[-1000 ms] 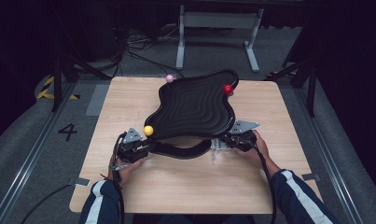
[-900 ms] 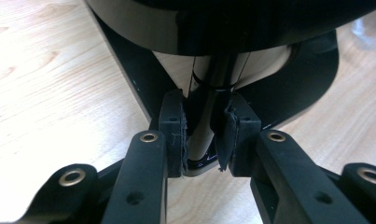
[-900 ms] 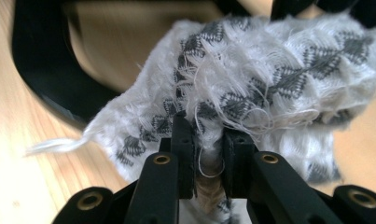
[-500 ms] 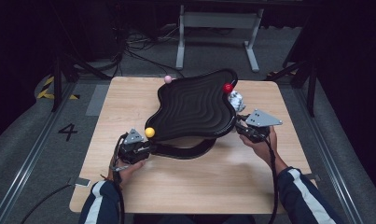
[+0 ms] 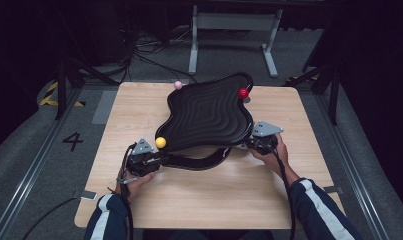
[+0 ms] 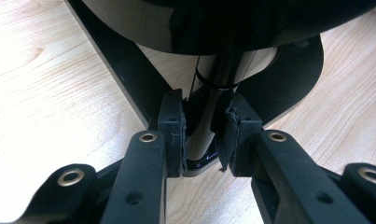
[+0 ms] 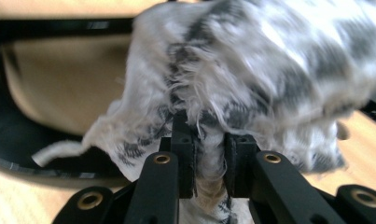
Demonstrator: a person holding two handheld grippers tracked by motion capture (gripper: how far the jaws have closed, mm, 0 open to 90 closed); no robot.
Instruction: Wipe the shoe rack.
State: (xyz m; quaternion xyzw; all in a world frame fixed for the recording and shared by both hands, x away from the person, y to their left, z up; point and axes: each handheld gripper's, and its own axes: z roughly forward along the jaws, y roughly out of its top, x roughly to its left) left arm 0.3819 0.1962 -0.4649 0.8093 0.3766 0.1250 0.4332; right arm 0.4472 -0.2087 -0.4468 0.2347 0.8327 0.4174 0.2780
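Black wavy tray point(image 5: 209, 112) — mounted above a curved black base point(image 5: 199, 161), standing mid-table point(image 5: 139, 110), tilted. Left gripper point(image 5: 148, 159) has its jaws closed narrow on a pale post point(image 6: 202, 135) at the stand's near-left end. Right gripper point(image 5: 256, 144) has its jaws pinched on a white-and-grey fuzzy cloth point(image 7: 251, 88) beside the tray's right edge. Yellow ball point(image 5: 160, 142), red ball point(image 5: 243, 93) and pink ball point(image 5: 178, 85) sit at the tray's rim.

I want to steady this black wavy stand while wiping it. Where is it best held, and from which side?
Grip the black wavy stand low, on the upright post under its top, coming in level from the person's side. The post is slim enough for the pads; the broad top is not. The left tool holds it there.
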